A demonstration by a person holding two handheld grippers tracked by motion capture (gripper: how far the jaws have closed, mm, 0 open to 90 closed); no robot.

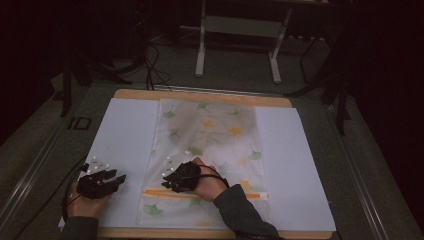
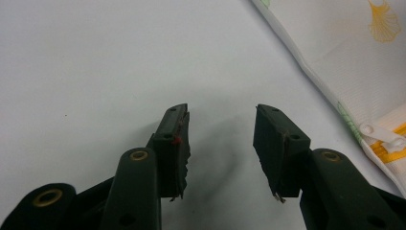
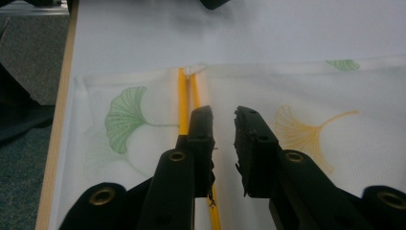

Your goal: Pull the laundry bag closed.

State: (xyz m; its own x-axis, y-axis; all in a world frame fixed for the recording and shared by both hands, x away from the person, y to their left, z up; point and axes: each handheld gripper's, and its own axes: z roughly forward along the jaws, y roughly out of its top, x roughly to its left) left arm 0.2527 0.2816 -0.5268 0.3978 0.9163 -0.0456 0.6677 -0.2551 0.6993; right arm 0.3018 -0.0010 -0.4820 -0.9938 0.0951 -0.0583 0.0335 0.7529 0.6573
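Mesh pouch [image 1: 207, 150] flat on desk [image 1: 125, 130] | orange zipper [image 3: 182, 103] under right claw [image 3: 223, 120], unpinched | left claw [image 2: 221, 115] apart, empty, pouch beside | gripping remains

Translucent mesh-cloth pouch [image 1: 210, 145], matt paper sheet [image 1: 125, 135]

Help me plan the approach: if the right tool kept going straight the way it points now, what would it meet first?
Probably the leaf-print bag itself: the right tool hangs just above its fabric beside the yellow zipper, jaws slightly apart. Depth is unclear; beyond lies the white sheet.
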